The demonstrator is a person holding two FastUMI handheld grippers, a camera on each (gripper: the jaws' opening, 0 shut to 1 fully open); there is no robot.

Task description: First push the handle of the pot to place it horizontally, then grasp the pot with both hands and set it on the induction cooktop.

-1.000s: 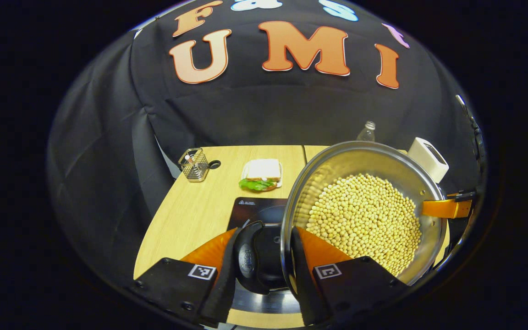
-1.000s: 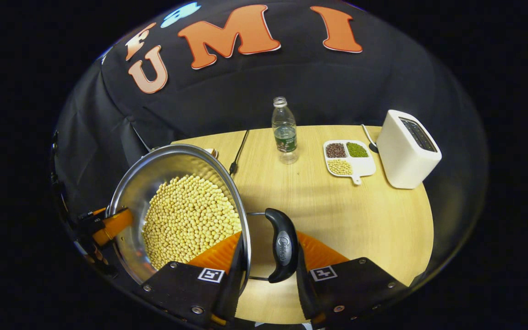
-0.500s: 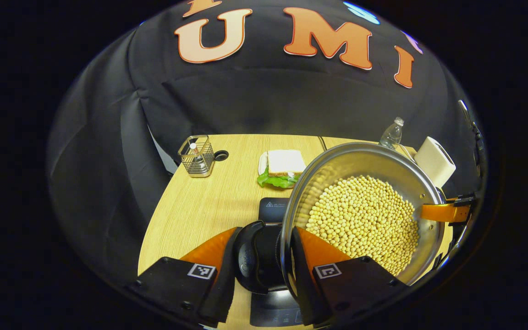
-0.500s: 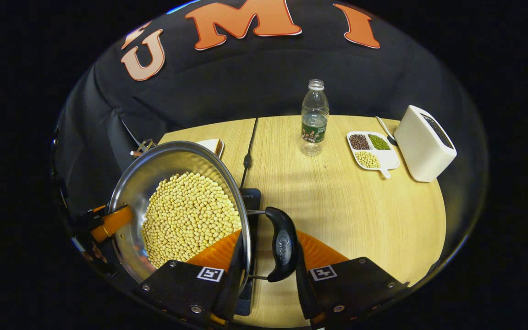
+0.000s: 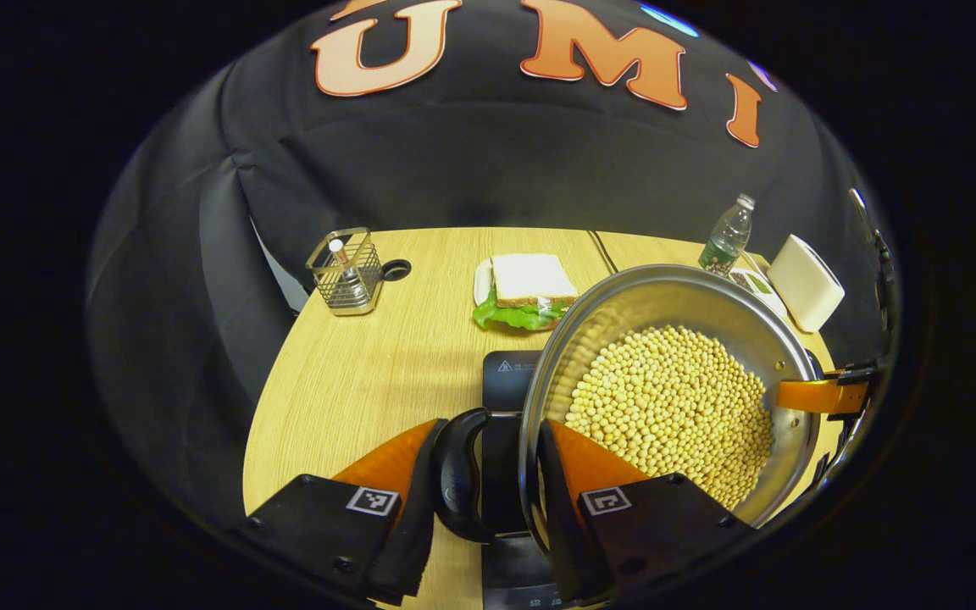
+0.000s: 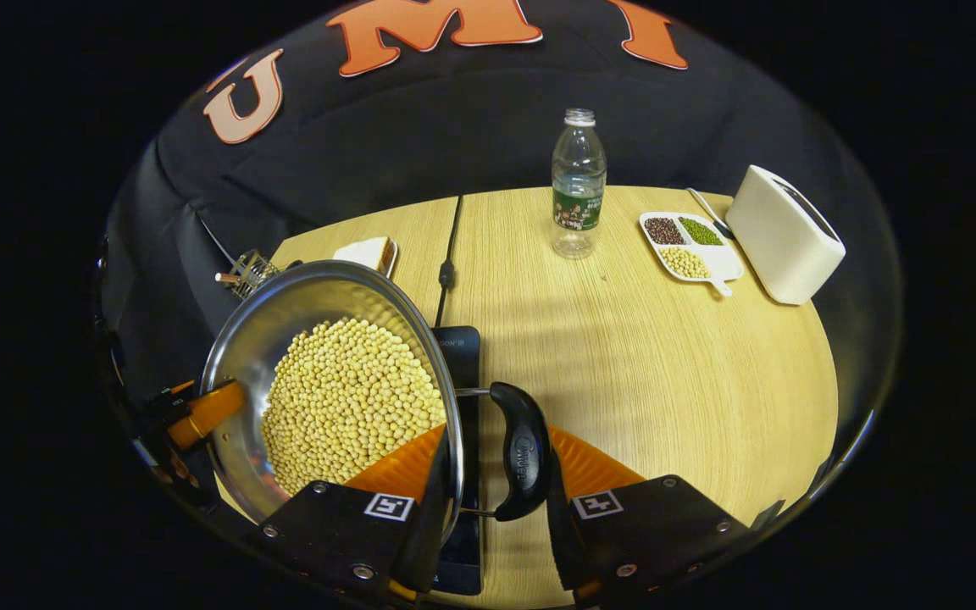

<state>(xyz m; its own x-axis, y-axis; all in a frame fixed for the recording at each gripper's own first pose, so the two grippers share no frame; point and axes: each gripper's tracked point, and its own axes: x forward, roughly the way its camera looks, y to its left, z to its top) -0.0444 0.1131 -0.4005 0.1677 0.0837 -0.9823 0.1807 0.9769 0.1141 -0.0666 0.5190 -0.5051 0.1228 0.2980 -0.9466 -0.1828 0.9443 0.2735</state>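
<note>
The round steel pot of pale yellow beans hangs level above the flat black induction cooktop, which lies directly beneath and slightly forward. Left gripper and right gripper each straddle a black side handle with fingers closed around it, one either side, equally near.

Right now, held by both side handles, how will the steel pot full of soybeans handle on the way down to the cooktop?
Probably heavy for its size: the shiny steel pot carries a deep layer of pale yellow soybeans. The loose beans may shift or spill if it tilts. The left hand-held gripper and right hand-held gripper each straddle a black loop handle, so it could pivot.
</note>
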